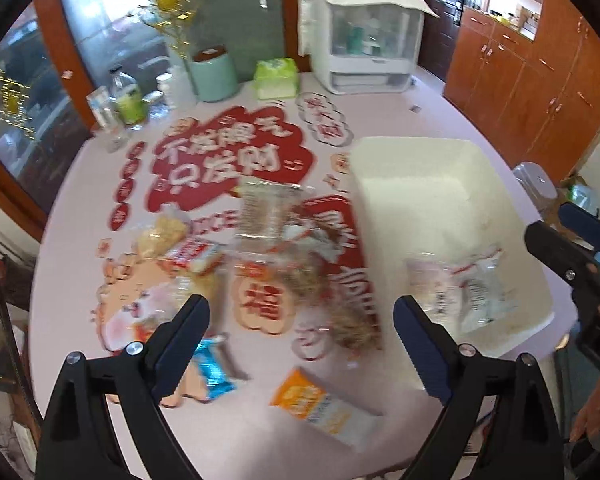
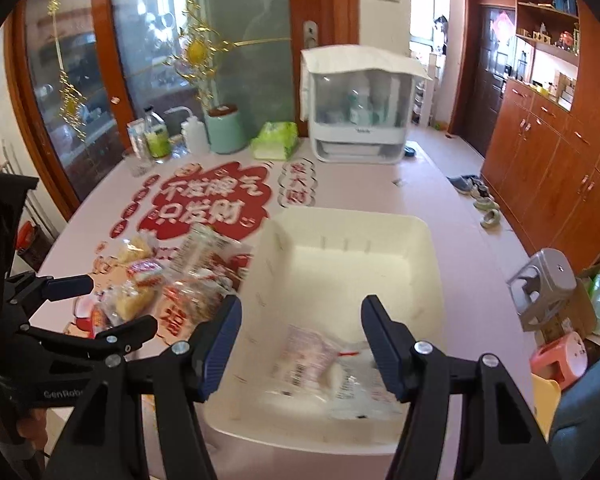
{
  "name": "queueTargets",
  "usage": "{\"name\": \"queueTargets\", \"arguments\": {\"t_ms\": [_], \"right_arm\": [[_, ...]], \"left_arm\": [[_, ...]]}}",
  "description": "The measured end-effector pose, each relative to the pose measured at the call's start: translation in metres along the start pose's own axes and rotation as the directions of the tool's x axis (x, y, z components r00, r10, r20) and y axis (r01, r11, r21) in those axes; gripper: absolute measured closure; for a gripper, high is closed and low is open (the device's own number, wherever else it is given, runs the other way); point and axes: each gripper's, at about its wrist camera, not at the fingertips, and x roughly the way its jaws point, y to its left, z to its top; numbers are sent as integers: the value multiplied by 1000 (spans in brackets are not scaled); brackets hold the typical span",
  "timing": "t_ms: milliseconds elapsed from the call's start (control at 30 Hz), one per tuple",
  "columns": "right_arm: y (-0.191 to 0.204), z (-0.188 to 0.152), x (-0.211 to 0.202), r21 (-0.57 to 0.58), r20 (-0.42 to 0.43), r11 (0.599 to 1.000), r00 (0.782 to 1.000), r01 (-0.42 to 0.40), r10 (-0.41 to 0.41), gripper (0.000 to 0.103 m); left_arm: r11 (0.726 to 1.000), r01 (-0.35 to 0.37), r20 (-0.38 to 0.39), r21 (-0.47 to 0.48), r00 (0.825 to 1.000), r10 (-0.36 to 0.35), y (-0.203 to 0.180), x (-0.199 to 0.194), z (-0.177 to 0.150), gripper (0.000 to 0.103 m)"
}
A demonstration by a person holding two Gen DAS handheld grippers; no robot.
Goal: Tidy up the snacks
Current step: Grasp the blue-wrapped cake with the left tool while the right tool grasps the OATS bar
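Observation:
A white plastic bin [image 1: 440,168] [image 2: 420,256] stands on the right half of the pink table. Clear snack packets [image 2: 328,364] [image 1: 460,288] lie in its near end. My right gripper [image 2: 302,320] hovers open over that end, nothing between its pads. Left of the bin lies a loose pile of snack bags [image 1: 268,232] [image 2: 172,276]. Closer to me are a blue packet [image 1: 212,372] and an orange-and-white packet [image 1: 320,404]. My left gripper [image 1: 300,320] [image 2: 120,304] hangs wide open above the pile, empty. The right gripper [image 1: 556,224] shows at the right edge of the left wrist view.
At the table's far side stand a white cabinet-like box [image 2: 360,108], a mint canister [image 2: 226,132], a green tissue pack [image 2: 276,140] and bottles [image 2: 156,136]. Wooden cupboards [image 2: 548,168] line the right wall. Stools [image 2: 548,288] and shoes sit on the floor right of the table.

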Motion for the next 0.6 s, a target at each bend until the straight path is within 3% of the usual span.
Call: {"name": "queueTargets", "arguments": {"t_ms": [233, 400, 467, 600], "right_arm": [[51, -1, -2, -54, 20, 996, 997, -73, 74, 40], [90, -10, 6, -111, -49, 988, 993, -111, 106, 40], [105, -18, 10, -138, -73, 984, 992, -116, 107, 40], [131, -41, 24, -189, -146, 968, 980, -163, 136, 40]], "left_arm": [[1000, -10, 77, -28, 997, 13, 74, -24, -12, 10], [999, -25, 128, -31, 991, 29, 115, -28, -29, 10], [999, -39, 114, -10, 993, 40, 127, -21, -37, 10], [1000, -18, -31, 23, 999, 19, 145, 13, -54, 10]]}}
